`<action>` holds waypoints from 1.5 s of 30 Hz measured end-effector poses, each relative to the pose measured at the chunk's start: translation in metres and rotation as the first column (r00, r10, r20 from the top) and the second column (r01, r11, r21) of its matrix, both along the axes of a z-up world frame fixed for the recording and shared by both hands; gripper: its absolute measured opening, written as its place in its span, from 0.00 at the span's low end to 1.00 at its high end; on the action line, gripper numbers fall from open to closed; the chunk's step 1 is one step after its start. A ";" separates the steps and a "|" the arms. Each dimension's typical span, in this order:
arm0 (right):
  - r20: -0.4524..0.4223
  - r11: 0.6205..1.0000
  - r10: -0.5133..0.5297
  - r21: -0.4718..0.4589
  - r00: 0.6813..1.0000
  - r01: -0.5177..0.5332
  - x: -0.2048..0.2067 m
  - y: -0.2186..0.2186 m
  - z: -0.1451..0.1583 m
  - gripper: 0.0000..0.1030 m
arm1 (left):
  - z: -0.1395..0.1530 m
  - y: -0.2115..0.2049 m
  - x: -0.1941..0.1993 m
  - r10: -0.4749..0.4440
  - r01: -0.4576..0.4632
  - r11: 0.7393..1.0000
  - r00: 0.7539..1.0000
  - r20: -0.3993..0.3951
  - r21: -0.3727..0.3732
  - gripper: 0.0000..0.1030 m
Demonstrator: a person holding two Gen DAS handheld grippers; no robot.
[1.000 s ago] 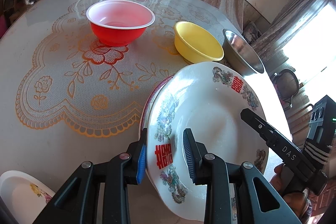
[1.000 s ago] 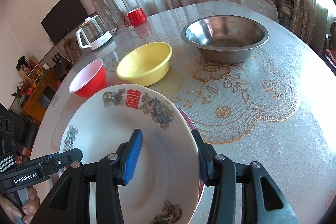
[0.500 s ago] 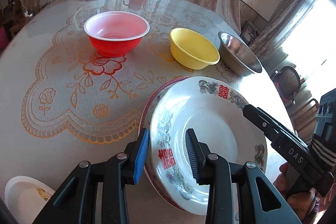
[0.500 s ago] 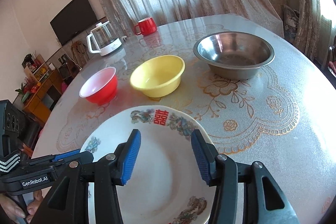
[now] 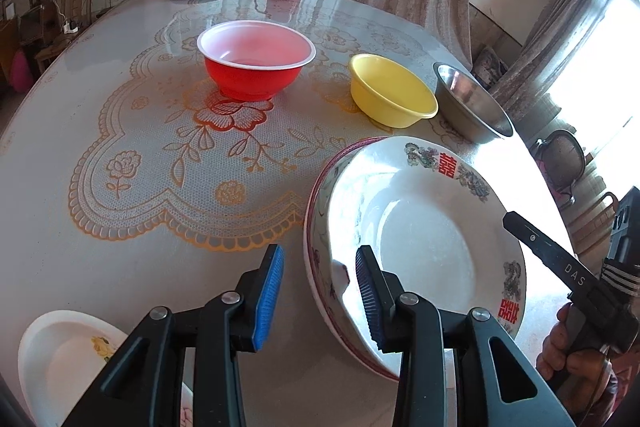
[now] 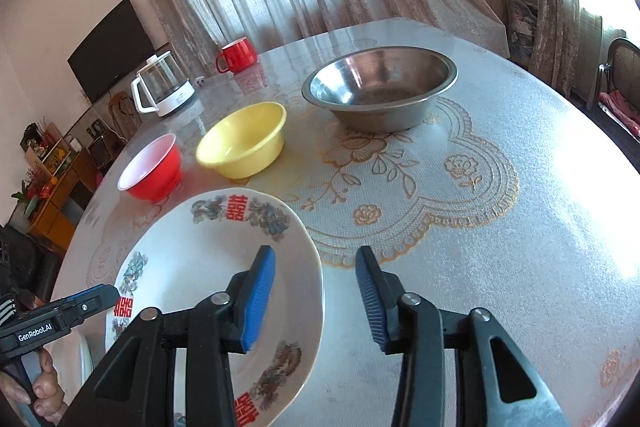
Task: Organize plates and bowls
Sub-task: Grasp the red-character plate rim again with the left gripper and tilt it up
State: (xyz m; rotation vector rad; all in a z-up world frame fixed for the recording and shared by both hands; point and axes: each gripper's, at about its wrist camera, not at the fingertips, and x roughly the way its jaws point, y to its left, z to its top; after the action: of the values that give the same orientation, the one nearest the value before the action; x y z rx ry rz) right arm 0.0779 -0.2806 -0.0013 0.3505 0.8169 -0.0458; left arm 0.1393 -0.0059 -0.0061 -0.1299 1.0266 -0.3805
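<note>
Left wrist view: left gripper (image 5: 318, 285) gapes wide, holding nothing, one pad over the rim of the white plate (image 5: 432, 227), which is stacked on a red-rimmed plate (image 5: 316, 187) near the table (image 5: 80, 147) edge. Right gripper (image 6: 316, 291), stamped "DAS", is released too, straddling that plate's rim. Beyond: red bowl (image 5: 256, 63), yellow bowl (image 5: 390, 91), steel bowl (image 6: 380, 89), all empty.

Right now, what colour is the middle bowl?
Yellow. The middle bowl sits between the red bowl and the steel bowl; the right wrist view shows it best.
</note>
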 end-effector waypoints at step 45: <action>-0.046 0.994 0.072 -0.074 0.996 -0.075 -0.012 0.020 -0.002 0.25 | -0.006 -0.018 -0.029 -0.048 0.045 0.997 0.997 0.061 0.058 0.37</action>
State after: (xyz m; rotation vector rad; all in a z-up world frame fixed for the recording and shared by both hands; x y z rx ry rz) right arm 0.0660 -0.2610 -0.0036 0.2489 0.8680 -0.0154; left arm 0.1106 -0.0243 -0.0123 -0.0432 0.9788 -0.3954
